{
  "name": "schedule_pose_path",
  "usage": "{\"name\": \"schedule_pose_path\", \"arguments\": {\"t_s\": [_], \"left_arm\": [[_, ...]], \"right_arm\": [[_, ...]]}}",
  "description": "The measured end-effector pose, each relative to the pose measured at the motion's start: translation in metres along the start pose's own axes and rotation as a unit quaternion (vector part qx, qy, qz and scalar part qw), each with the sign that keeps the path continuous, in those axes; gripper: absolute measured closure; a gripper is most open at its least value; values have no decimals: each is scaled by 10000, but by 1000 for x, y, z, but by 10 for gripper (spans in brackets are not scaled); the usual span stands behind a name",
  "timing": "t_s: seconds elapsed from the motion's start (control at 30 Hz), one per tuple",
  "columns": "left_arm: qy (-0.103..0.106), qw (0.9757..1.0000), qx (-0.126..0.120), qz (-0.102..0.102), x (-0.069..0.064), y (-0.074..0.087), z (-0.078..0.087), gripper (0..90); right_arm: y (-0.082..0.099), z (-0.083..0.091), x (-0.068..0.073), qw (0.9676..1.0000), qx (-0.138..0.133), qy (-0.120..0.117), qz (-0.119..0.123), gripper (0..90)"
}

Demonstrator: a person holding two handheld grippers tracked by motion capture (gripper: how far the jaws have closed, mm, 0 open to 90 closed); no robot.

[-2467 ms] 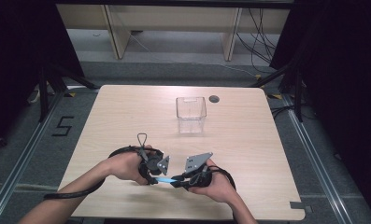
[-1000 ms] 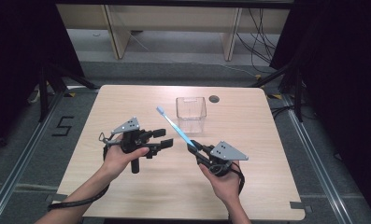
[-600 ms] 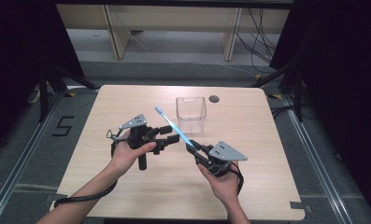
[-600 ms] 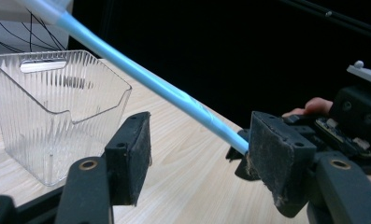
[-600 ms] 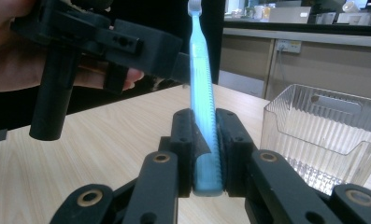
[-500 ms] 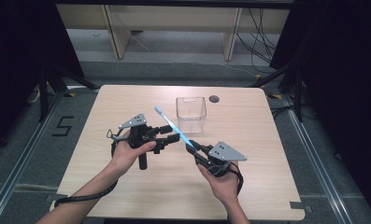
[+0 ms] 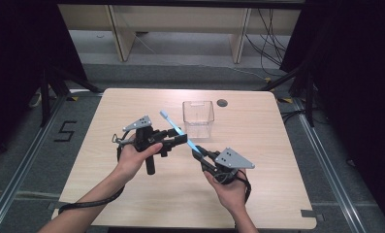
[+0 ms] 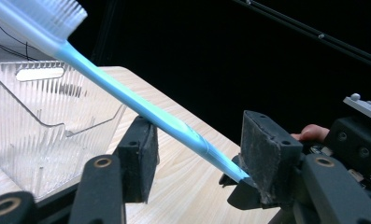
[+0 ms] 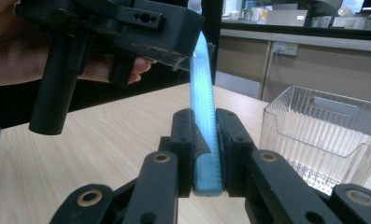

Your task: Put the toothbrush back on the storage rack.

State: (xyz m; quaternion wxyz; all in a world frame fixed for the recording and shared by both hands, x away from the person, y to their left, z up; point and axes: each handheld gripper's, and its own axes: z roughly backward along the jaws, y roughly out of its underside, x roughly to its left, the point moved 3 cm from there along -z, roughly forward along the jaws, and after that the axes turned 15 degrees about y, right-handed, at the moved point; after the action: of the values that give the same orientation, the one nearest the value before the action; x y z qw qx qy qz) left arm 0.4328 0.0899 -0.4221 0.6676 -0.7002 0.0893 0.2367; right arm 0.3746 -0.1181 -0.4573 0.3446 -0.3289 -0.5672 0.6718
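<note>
right gripper (image 9: 205, 140): clamped on the blue toothbrush (image 7: 179, 132) handle end
left gripper (image 8: 197, 154): jaws just closing around the toothbrush's shaft, pads not yet pressing
clear bin (image 7: 198, 118): just beyond both grippers on the tabletop (image 7: 277, 160)

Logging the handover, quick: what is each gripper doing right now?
Left gripper: open, its fingers have just been closing around the blue toothbrush, not pressing yet.
Right gripper: shut on the toothbrush handle end.
</note>
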Motion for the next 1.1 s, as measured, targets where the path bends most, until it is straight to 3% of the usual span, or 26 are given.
{"name": "schedule_pose_path", "arguments": {"t_s": [0.07, 0.23, 0.3, 0.53, 0.6, 0.67, 0.7, 0.73, 0.83, 0.9, 1.03, 1.1], "left_arm": [[-5, 10000, -7, 13, 0, 0, 0, 489], [20, 10000, -55, 38, 1, -1, 0, 543], [-3, 10000, -60, 40, 1, -1, 0, 562], [3, 10000, -88, 12, 1, -3, 1, 647], [20, 10000, -84, -9, 0, -3, 1, 679], [52, 9999, -97, -56, -1, -4, 0, 691], [57, 9999, -97, -73, -2, -4, 0, 710], [93, 9999, -92, -98, -3, -4, 0, 716], [142, 9998, -93, -111, -4, -4, -1, 728], [189, 9997, -100, -134, -6, -5, -2, 754], [277, 9994, -34, -224, -10, -5, -3, 818], [242, 9990, 46, -365, -11, -5, -4, 823]], "right_arm": [[1, 1, 2, 9999, 95, -42, -101, 785], [1, 0, 1, 9999, -6, 72, 73, 784], [2, -1, 3, 10000, 55, -40, -16, 784], [4, -1, 5, 9998, 192, -47, -10, 783], [4, -2, 4, 9998, 130, -2, 117, 783], [6, -2, 7, 9997, 246, -40, 16, 783], [6, -5, 5, 9997, 51, 24, 225, 782], [7, -4, 7, 9997, 197, -21, 134, 782], [7, -5, 8, 9997, 189, -17, 129, 780], [9, -7, 12, 9996, 221, -146, 111, 775], [10, -8, 13, 9995, 264, -115, 138, 765], [10, -10, 12, 9993, 208, -94, 292, 725]]}}
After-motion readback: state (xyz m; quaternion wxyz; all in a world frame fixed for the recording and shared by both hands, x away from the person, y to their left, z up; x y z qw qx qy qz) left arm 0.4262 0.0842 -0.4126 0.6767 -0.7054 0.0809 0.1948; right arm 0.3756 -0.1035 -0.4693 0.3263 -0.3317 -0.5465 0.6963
